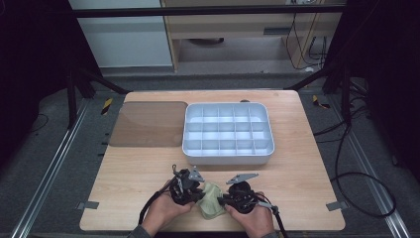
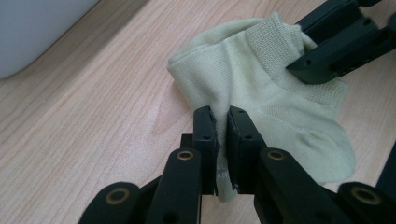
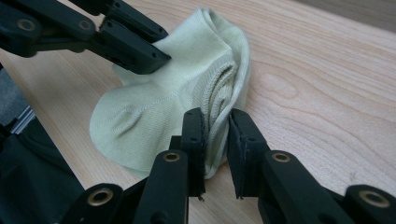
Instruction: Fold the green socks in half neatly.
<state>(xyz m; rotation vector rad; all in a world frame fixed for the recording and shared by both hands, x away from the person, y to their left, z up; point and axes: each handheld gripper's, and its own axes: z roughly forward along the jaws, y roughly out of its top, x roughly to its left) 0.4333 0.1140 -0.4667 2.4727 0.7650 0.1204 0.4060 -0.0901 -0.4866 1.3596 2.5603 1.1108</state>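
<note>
**Both hands low at the near edge, jaws pinched in**

The person's two forearms come in from the near side of the table, close together, each hand wrapped around the body of its tool. The left gripper (image 1: 198, 191) sits under the left hand (image 1: 166, 210), angled inward toward the other; its black jaws stand almost together, nipped on a fold of the pale green sock (image 1: 212, 201). The right gripper (image 1: 222, 201), held by the right hand (image 1: 255, 218), points back toward it from the opposite side, jaws a little further apart and pressed on the sock's ribbed cuff. The two sets of fingertips are near each other. Cables trail from both tools toward the person.
</note>
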